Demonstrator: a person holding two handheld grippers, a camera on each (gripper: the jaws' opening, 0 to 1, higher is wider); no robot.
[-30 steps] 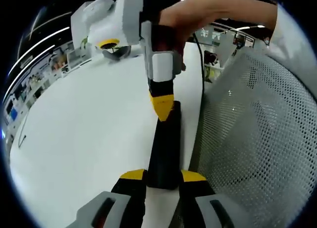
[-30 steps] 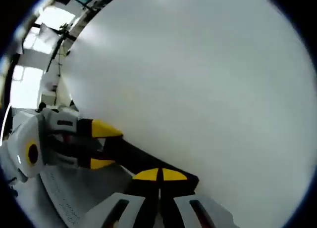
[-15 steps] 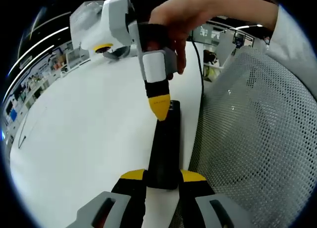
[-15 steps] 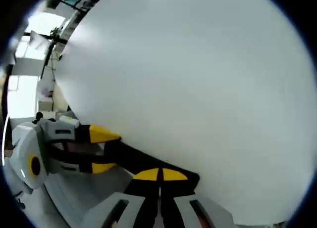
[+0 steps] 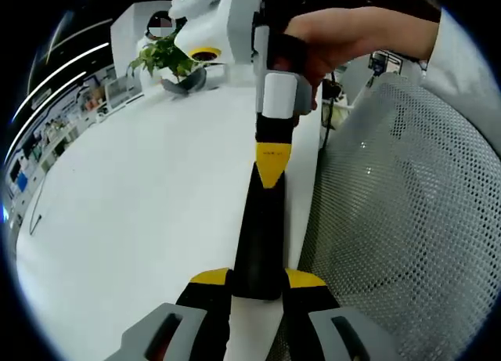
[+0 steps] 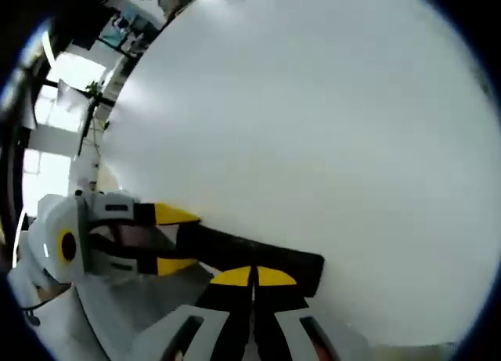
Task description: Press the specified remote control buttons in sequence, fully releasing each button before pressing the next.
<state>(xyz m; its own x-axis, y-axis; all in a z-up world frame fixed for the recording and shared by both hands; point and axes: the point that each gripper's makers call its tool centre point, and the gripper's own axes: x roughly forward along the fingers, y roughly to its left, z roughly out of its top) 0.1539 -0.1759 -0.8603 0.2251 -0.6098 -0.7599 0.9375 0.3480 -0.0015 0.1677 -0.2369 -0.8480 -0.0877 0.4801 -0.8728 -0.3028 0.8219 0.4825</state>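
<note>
A long black remote control [image 5: 258, 228] lies along the white table's [image 5: 141, 189] right edge. My left gripper [image 5: 258, 279] is shut on its near end, one yellow tip on each side. My right gripper [image 5: 272, 164], held by a hand [image 5: 344, 36], points down with its yellow tips together on the remote's far end. In the right gripper view, my right gripper [image 6: 252, 276] is shut, its tips over the remote [image 6: 258, 255]. The left gripper [image 6: 176, 239] clamps the remote's other end at the left. The buttons are too dark to make out.
A grey mesh chair back [image 5: 399, 220] stands close along the table's right edge. A potted plant [image 5: 166, 57] sits at the far side of the table. The table top [image 6: 313, 126] stretches wide and bare to the left of the remote.
My right gripper has swung from a leftward lean to nearly upright, its tip shifting slightly right on the remote's far end. The plant behind it has come into sight. The left gripper's hold is unchanged.
</note>
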